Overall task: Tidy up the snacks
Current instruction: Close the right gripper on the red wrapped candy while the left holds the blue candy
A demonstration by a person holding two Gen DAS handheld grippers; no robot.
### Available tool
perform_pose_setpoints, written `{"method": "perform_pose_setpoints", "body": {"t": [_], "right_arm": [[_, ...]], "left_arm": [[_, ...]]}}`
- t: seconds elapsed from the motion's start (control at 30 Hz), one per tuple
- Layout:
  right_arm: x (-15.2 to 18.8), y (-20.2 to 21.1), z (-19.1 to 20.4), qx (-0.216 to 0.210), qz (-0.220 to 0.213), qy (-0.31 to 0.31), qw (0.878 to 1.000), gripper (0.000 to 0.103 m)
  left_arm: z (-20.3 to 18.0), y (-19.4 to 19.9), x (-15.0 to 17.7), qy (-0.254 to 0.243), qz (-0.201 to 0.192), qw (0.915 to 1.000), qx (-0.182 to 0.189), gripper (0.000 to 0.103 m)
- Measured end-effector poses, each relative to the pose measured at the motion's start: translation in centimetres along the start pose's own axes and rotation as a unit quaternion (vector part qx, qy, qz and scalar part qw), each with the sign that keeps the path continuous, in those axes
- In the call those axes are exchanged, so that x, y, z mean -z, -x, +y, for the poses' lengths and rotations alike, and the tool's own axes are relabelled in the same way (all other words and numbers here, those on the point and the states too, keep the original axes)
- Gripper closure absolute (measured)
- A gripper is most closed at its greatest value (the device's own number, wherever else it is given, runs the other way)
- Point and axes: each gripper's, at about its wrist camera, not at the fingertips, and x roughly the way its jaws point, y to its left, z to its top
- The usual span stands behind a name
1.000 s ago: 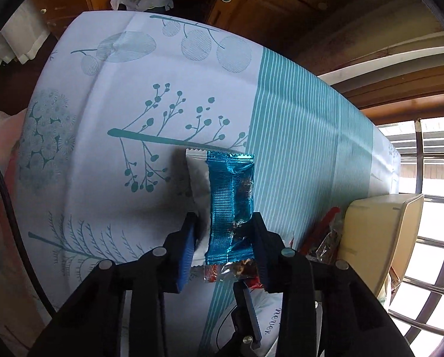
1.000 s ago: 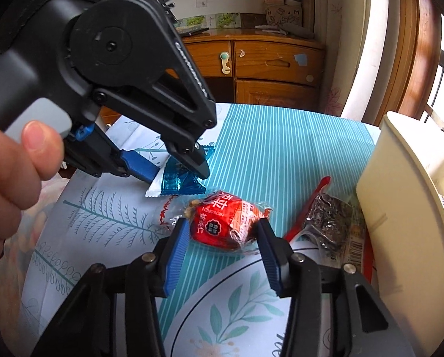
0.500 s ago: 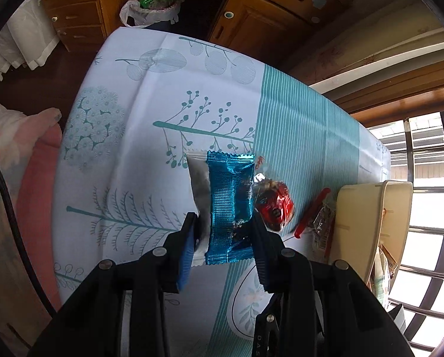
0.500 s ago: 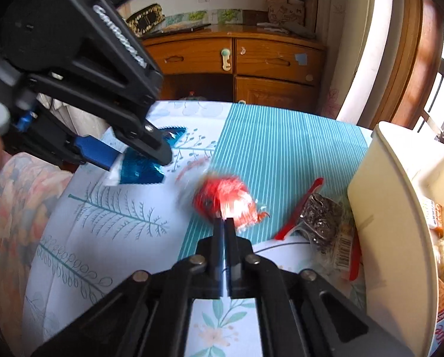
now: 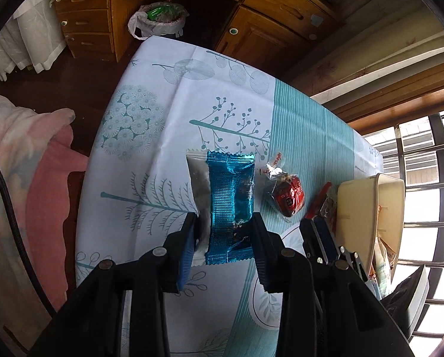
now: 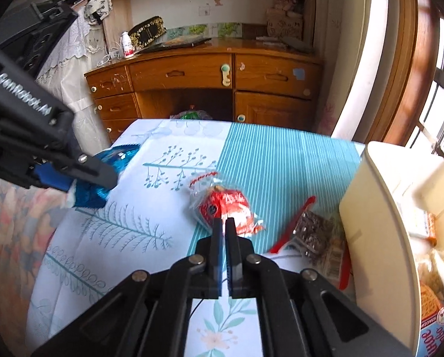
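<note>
**Ana:** Tablecloth (image 5: 168, 136) edges first — where does the white-and-teal printed cloth run out?

**Ben:** In the left wrist view it drops off at the far end toward the wooden cabinet (image 5: 269, 35) and along the left toward a pink blanket (image 5: 40, 178). To the right, the cream plastic bin (image 5: 355, 208) stands against the barred window. The striped teal band between the snacks and the far edge is bare.

**Ana:** And the blue one?

**Ben:** The shiny blue foil snack packet (image 5: 231, 205), with a clear-and-white wrapper flap on its left side, is clamped between the pads of the left gripper (image 5: 223, 232), held by its lower half above the cloth. Crimped, zigzag-cut ends, foil crinkled.

**Ana:** The right gripper (image 6: 224, 226)?

**Ben:** Its jaws are pressed together with nothing between them. The red round snack in a clear wrapper (image 6: 225, 205) lies on the cloth just beyond the tips, at the seam between white print and teal stripes. I cannot tell if the tips touch it.

**Ana:** Anything beside it?

**Ben:** A clear packet with a red edge (image 6: 308, 229) lies between that snack and the bin, close to the bin's wall. More packets sit inside the bin.
</note>
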Motion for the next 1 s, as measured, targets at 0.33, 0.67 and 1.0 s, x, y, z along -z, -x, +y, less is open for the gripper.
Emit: {"method": "perform_pose_setpoints", "body": {"t": [0.33,0.67,1.0], "right_arm": [[-1.0,-2.5,0.3,0.012,0.005,0.019,1.0,0.056],[-0.3,-4.9,0.2,0.029,0.027,0.017,0.999,0.054],[-0.2,-4.3,-0.5,0.026,0.031,-0.04,0.998,0.071]], "left_arm": [[1.4,1.0,1.3,-0.007,-0.025,0.9996,0.01,0.069],[2.4,2.1,2.5,-0.007,-0.022,0.9995,0.021,0.069],[2.7,4.3,4.4,-0.03,-0.019,0.9993,0.011,0.069]]}}
